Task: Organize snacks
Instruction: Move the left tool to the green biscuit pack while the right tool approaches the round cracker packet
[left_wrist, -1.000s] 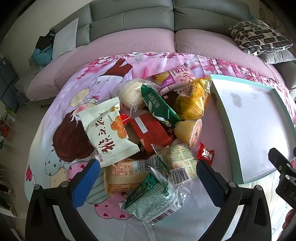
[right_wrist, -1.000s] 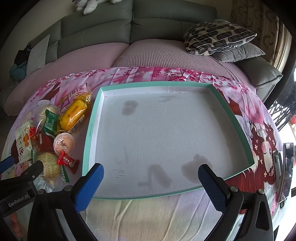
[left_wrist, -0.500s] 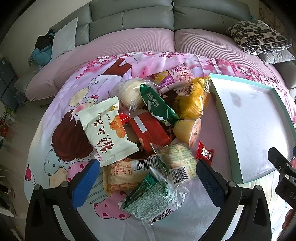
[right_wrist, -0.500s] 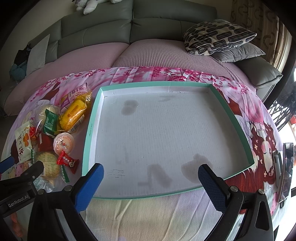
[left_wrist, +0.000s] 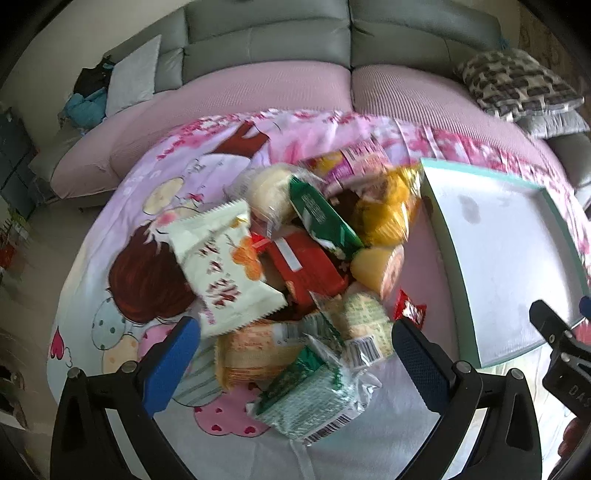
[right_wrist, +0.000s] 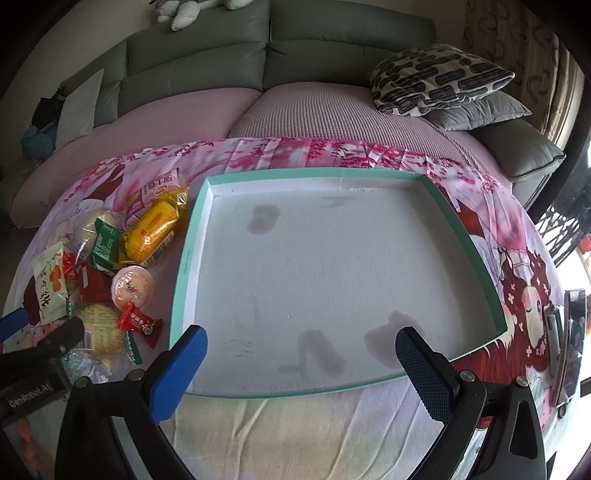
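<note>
A pile of snack packets lies on a pink cartoon-print cloth: a white packet (left_wrist: 221, 273), a red packet (left_wrist: 306, 266), a green packet (left_wrist: 321, 218), a yellow bag (left_wrist: 388, 214), a jelly cup (left_wrist: 380, 269), a small red candy (left_wrist: 410, 310) and a green-white pack (left_wrist: 314, 398). My left gripper (left_wrist: 295, 362) is open just above the near packs, touching nothing. A white tray with a teal rim (right_wrist: 188, 258) lies right of the pile and holds nothing. My right gripper (right_wrist: 301, 369) is open over the tray's near edge.
The cloth covers a round pink seat with a grey sofa (right_wrist: 258, 48) behind. Patterned cushions (right_wrist: 436, 77) lie at the back right. A phone-like object (right_wrist: 570, 332) lies on the cloth right of the tray. The left gripper's body (right_wrist: 33, 369) shows at the lower left.
The left wrist view has shifted slightly and is now motion-blurred, so the left gripper is moving over the pile. The right gripper and the tray have not moved.
</note>
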